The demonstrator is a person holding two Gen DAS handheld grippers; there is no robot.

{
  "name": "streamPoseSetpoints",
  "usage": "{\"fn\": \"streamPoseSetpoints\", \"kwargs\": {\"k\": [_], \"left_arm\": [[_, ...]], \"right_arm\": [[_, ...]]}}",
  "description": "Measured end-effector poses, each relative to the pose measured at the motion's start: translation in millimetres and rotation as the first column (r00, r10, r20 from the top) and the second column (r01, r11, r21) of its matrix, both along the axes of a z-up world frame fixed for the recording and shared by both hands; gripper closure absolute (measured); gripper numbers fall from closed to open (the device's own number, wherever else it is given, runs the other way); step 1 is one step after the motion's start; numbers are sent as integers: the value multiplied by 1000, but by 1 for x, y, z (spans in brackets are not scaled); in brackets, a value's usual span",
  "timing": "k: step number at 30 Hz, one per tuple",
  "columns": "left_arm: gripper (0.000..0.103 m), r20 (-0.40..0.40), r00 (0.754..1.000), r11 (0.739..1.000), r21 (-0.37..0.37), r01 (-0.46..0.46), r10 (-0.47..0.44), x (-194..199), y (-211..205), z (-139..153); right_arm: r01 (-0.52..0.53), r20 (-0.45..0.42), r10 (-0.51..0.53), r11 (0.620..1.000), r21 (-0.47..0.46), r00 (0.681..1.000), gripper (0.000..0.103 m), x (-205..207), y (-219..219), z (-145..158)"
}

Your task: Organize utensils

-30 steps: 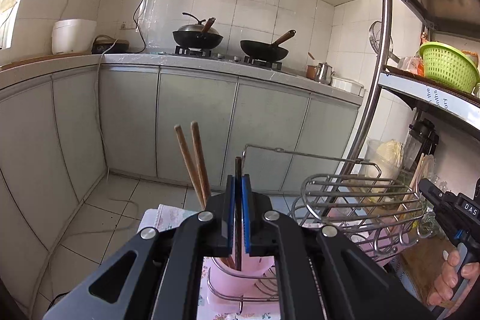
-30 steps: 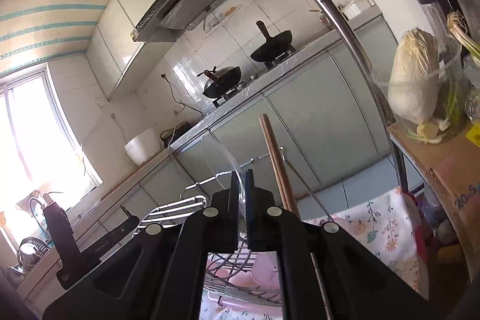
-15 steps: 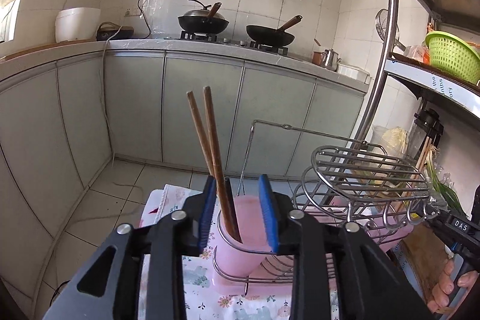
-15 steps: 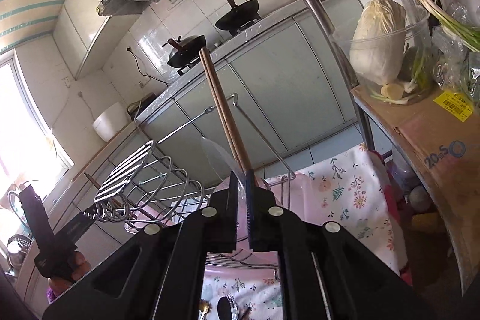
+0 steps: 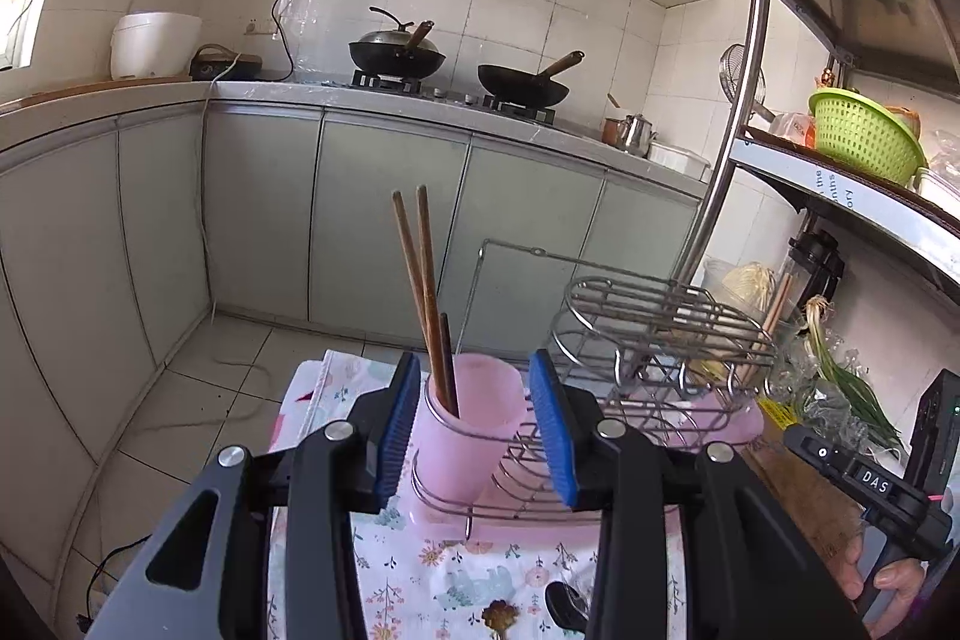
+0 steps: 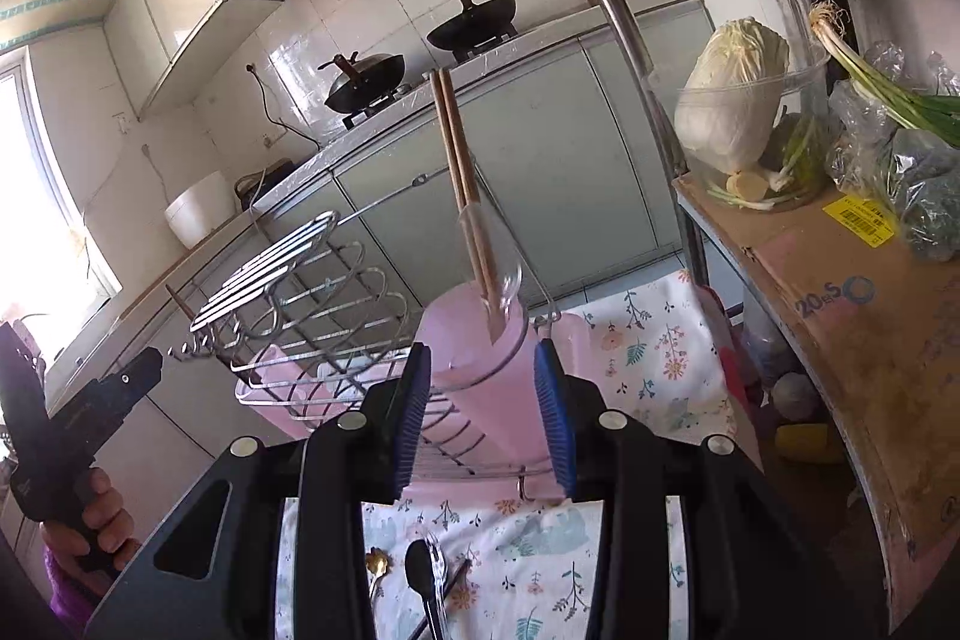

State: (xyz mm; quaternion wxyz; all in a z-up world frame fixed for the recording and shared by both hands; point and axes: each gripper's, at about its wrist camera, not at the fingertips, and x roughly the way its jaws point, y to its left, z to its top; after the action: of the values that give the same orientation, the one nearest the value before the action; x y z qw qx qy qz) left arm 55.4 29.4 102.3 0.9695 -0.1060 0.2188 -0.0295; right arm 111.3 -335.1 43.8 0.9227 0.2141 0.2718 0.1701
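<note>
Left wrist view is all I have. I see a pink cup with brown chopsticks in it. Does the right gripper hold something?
Observer: No. The right gripper has its jaws open and empty, and it faces the pink plastic cup.
Operator: Are only chopsticks in the cup?
Observer: No. Beside the brown wooden chopsticks, a clear plastic spoon leans inside it.
Operator: I see a black spoon on the cloth. Does anything lie next to it?
Observer: Yes. A pale fork lies right against the black spoon on the floral cloth.
</note>
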Motion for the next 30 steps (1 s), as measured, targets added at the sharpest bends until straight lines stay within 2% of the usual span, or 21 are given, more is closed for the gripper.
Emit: {"fn": "streamPoseSetpoints", "kwargs": {"k": [5, 9, 13, 15, 19, 23, 25, 30], "left_arm": [[66, -100, 994, 999, -3, 49, -49, -13, -8, -26], [66, -231, 968, 996, -15, 93, -94, -12, -18, -60], [66, -357, 925, 991, -20, 130, -129, -10, -30, -94], [66, -419, 895, 988, -49, 144, -151, -8, -32, -112], [71, -554, 812, 983, -122, 137, -182, 3, -34, -147], [78, -641, 743, 981, -143, 128, -191, 11, -40, -175], [81, -660, 727, 982, -133, 133, -188, 16, -46, -183], [93, -682, 713, 986, -76, 151, -162, 28, -67, -195]], "right_arm": [[-49, -67, 47, 998, -26, 997, 67, -21, 12, -20], [-88, -128, 83, 995, -35, 988, 67, -32, 20, -39], [-120, -183, 112, 992, -34, 977, 67, -38, 27, -54], [-142, -208, 134, 990, -21, 969, 67, -40, 30, -61], [-182, -245, 177, 983, -1, 953, 67, -44, 37, -74], [-202, -261, 199, 979, 17, 944, 67, -43, 40, -82], [-208, -269, 205, 978, 19, 941, 67, -42, 41, -85], [-227, -291, 221, 974, 15, 931, 67, -39, 43, -90]]}}
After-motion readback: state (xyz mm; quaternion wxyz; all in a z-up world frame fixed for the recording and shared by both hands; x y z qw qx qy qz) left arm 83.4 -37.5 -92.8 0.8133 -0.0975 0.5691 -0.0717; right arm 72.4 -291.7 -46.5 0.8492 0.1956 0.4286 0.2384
